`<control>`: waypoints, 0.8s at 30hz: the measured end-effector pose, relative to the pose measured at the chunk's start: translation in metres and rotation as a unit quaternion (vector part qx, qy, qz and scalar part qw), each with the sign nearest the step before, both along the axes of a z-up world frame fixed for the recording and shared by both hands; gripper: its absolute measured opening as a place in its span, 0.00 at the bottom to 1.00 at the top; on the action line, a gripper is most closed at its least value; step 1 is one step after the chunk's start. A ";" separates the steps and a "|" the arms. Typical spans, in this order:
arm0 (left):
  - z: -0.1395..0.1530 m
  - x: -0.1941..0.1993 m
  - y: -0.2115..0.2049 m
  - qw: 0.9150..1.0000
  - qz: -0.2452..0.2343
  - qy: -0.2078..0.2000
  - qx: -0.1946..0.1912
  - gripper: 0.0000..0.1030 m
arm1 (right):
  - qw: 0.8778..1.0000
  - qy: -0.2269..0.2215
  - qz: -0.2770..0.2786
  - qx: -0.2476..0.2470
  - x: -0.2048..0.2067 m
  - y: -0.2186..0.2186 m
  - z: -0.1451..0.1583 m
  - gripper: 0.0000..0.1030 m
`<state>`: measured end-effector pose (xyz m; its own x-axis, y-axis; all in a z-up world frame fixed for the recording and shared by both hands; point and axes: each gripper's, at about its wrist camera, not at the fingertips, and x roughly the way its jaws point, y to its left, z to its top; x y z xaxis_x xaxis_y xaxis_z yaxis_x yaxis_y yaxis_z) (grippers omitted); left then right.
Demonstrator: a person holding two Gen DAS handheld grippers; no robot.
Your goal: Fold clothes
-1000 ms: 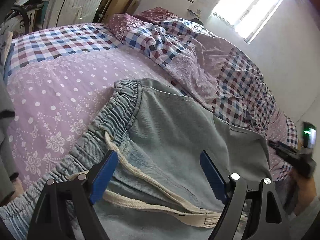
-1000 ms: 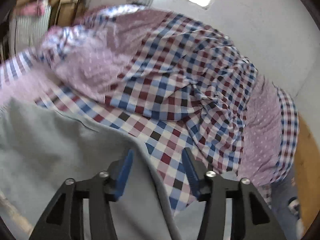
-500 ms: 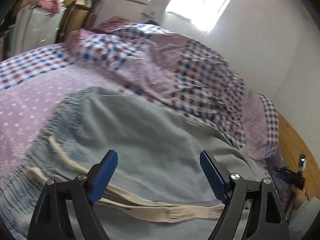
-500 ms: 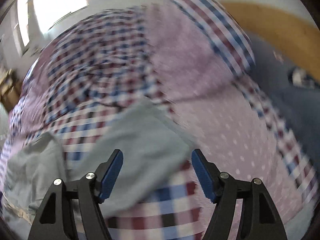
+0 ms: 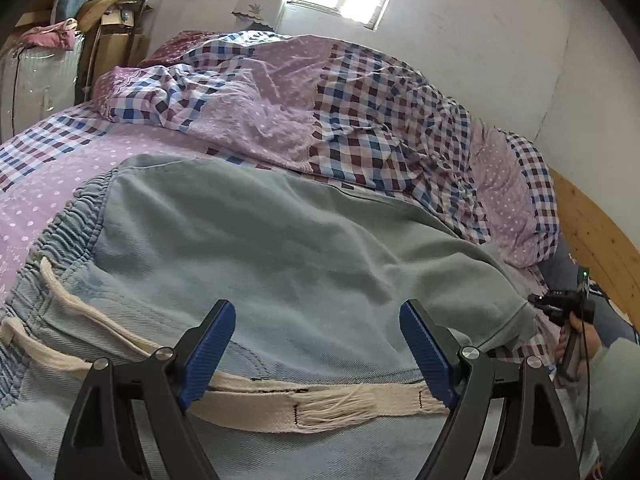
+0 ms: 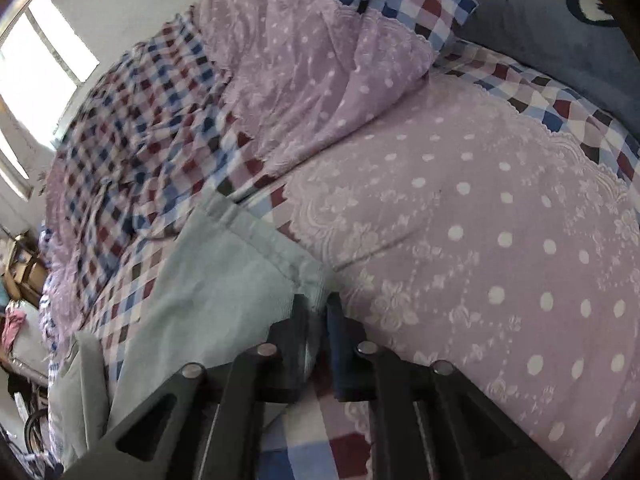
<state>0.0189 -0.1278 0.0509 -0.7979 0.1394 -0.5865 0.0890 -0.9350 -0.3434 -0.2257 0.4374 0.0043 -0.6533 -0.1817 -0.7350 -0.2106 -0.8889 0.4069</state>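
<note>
text: none legible | labels: none | brands: none | numbers: none | note: dark printed motif on blue pillow [image 6: 560,20], cut off by the frame edge, not readable as letters

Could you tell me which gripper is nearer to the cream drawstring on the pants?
Left. The left gripper hangs open right over the drawstring; the right gripper is shut on the pants' hem, at the far end.

The shorts [image 5: 248,240] lie on the bed [image 5: 48,184], with the rumpled quilt [image 5: 360,120] behind them.
</note>
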 end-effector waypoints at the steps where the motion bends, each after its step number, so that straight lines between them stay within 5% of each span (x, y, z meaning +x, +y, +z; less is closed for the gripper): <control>1: -0.001 0.000 0.000 1.000 0.000 -0.002 0.001 0.85 | 1.000 0.012 -0.002 0.017 0.001 -0.002 0.009 0.06; 5: -0.006 -0.002 -0.005 1.000 0.006 -0.010 0.011 0.85 | 0.992 0.083 -0.062 0.072 0.025 0.012 0.069 0.06; 11: -0.005 0.000 -0.008 1.000 0.006 -0.001 0.022 0.85 | 0.950 0.126 -0.253 0.132 0.088 0.080 0.130 0.06; 14: -0.005 0.000 -0.005 1.000 0.002 -0.002 0.018 0.85 | 0.948 0.085 -0.278 0.130 0.100 0.104 0.119 0.07; 17: -0.004 0.001 -0.004 1.000 -0.001 -0.001 0.018 0.85 | 0.959 0.025 -0.269 0.088 0.099 0.128 0.090 0.10; 24: -0.006 0.000 -0.002 1.000 0.000 -0.005 0.015 0.85 | 0.971 0.020 -0.239 -0.010 0.139 0.153 0.055 0.29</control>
